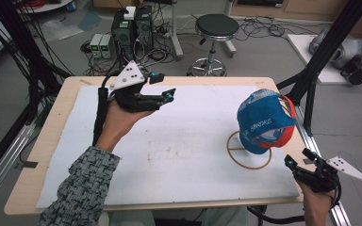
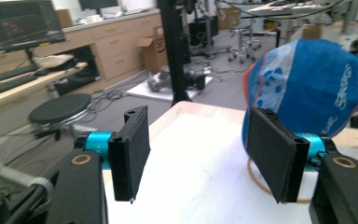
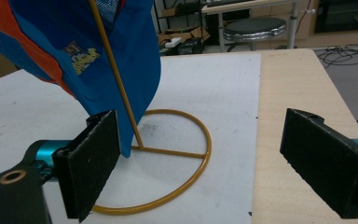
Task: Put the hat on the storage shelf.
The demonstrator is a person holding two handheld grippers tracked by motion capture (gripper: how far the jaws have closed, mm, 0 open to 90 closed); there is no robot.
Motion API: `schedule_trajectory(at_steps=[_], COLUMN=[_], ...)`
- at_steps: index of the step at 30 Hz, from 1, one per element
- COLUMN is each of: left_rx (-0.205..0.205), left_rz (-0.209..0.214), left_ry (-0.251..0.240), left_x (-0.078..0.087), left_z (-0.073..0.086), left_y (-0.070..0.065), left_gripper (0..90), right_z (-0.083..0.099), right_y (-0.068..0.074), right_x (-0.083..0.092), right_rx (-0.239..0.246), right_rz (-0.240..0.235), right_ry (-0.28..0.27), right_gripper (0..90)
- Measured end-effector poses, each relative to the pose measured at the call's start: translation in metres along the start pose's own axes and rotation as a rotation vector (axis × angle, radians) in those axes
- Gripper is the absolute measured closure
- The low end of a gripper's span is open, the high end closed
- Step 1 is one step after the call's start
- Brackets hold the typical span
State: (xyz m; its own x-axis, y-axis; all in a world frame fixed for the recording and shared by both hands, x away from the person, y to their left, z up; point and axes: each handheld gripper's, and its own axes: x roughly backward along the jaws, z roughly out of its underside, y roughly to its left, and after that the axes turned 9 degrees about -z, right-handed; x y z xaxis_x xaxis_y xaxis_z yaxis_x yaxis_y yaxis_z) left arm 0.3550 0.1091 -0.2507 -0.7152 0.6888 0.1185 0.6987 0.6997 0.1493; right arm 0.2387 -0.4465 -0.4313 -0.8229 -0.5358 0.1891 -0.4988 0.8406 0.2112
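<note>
A blue baseball cap [image 1: 263, 120] with an orange brim hangs on a yellow wire stand [image 1: 250, 155], whose ring base rests on the white mat [image 1: 179, 150] at the right side of the wooden table [image 1: 61, 101]; in the right gripper view the stand's upright rod [image 3: 116, 79] rises from the ring's crossbar into the cap [image 3: 121, 51]. The left gripper [image 1: 162, 87], held in the person's left hand [image 1: 118, 120], is raised over the far left part of the mat, well apart from the cap; its jaws stand wide with nothing between them, the pads [image 2: 130, 156] bare. The right gripper [image 1: 298, 157] sits at the table's near right edge, just beside the stand's ring; its jaws are spread wide and grip nothing, the ring [image 3: 186, 154] lying between and beyond them.
</note>
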Motion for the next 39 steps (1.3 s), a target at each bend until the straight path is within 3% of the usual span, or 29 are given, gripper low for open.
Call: schedule_trajectory(at_steps=[15,22,28,39], left_rx=[0.099,0.177,0.205,0.240], left_rz=[-0.150,-0.249,-0.308,-0.362], left_ry=[0.002,0.009,0.016,0.036], left_x=[0.069,0.105,0.127,0.157], left_z=[0.044,0.081,0.105,0.139], left_y=[0.030,0.038,0.042,0.043], left_gripper=[35.3,27.9,22.6,18.9], right_z=[-0.001,-0.001,-0.002,-0.002], right_y=[0.003,0.005,0.006,0.010], right_x=[-0.008,-0.009,-0.009,-0.013], right_rx=[0.003,0.003,-0.001,0.006], right_rz=[-0.009,-0.010,-0.010,-0.016], right_ry=[0.014,0.014,0.005,0.028], right_gripper=[11.2,11.2,11.2,11.2])
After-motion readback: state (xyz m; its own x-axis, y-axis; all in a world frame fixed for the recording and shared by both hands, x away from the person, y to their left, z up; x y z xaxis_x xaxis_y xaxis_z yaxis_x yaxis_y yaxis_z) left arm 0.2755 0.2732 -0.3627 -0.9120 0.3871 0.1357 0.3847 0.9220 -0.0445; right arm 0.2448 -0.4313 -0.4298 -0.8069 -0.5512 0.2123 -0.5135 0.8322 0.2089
